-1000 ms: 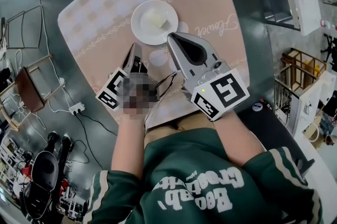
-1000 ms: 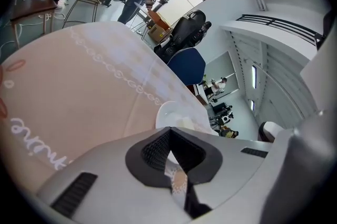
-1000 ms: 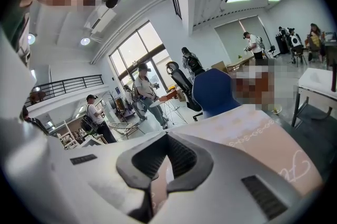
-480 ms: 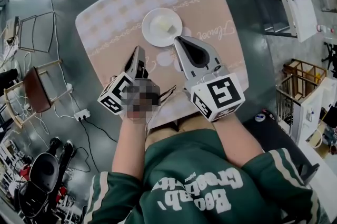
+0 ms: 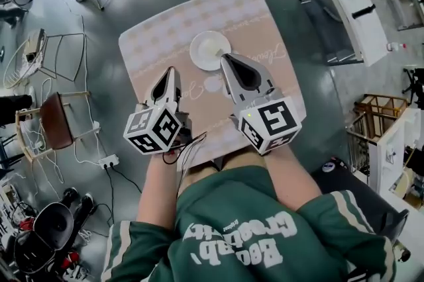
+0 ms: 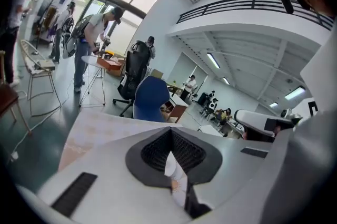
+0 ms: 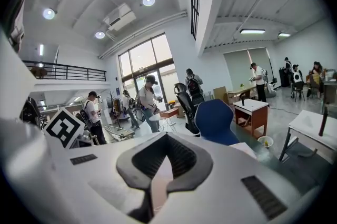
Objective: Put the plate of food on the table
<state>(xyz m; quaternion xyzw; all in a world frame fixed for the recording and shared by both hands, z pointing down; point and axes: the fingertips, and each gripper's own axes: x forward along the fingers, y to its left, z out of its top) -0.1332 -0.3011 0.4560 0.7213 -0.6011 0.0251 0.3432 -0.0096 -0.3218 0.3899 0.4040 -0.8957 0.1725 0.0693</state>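
A round white plate (image 5: 201,47) carrying a pale, blocky piece of food (image 5: 216,51) sits on the rounded-square tabletop (image 5: 152,42), whose beige cloth shows a faint check and a scalloped, lace-like band. The left tool (image 5: 170,72) and the right tool (image 5: 225,59) are smooth grey wedges with ribbed black pads. Each has its jaws pressed together on nothing, and in the head view the right one's tip overlaps the plate's near rim.

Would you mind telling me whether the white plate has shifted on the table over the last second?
No. The white plate sits where it did on the table, just left of the cloth's cursive lettering, exactly as before.
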